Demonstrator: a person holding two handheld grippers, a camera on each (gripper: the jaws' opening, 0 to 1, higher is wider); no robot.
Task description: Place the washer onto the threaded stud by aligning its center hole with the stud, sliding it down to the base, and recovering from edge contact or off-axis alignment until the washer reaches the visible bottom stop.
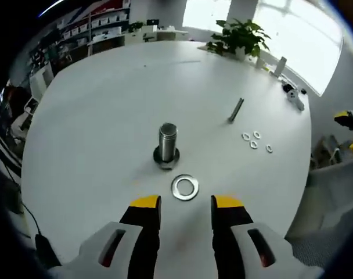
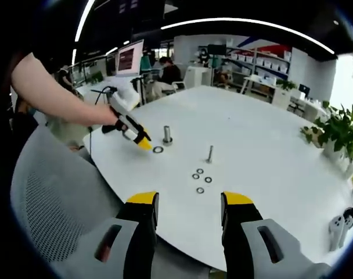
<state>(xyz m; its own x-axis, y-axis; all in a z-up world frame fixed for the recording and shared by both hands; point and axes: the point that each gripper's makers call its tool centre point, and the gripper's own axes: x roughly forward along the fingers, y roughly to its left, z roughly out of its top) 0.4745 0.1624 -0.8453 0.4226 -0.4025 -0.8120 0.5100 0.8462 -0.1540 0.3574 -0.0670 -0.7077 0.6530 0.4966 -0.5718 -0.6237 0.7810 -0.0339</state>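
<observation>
Washer (image 1: 184, 187) lies flat just ahead of your parted, empty left gripper (image 1: 186, 203) fingers; pinch carelessly and it skids toward the stud (image 1: 167, 141). Right gripper (image 2: 187, 201) open too.

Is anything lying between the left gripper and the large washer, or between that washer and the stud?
Nothing visible does. The large washer lies flat on bare table just ahead of the open left gripper, and the upright threaded stud stands right behind it. The small washers and the slim bolt lie well off to the side.
</observation>
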